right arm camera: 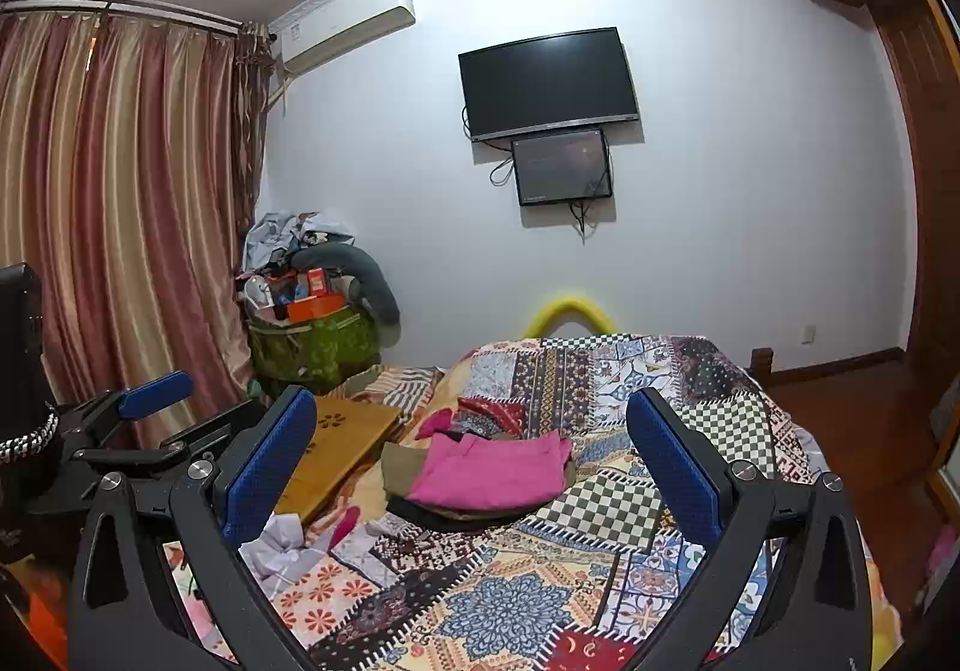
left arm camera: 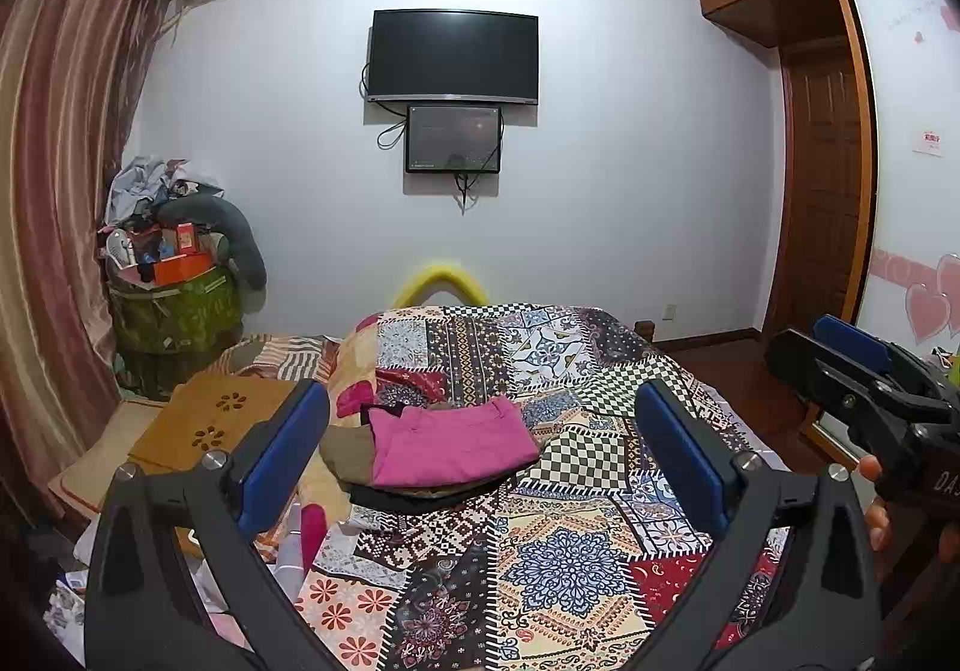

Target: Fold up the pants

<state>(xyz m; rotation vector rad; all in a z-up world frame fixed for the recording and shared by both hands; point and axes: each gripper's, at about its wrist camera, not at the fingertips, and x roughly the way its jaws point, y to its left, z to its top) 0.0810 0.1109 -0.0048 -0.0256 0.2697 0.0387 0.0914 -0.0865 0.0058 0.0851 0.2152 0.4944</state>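
Pink pants (left arm camera: 450, 446) folded atop a dark stack on patchwork bedspread (left arm camera: 570, 551), twelve o'clock of left gripper (left arm camera: 480, 461); right gripper (right arm camera: 474, 467) likewise. Both spread wide, empty.

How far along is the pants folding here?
Done: pink pants lie folded atop a small stack on the bed. In hand: nothing; the left gripper and right gripper are open and raised. Left: no unfolded pants visible.

We read only the white letters "DA", cut off at the frame edge, on the black body of the right gripper (left arm camera: 852, 350), well right of the television (left arm camera: 453, 56).
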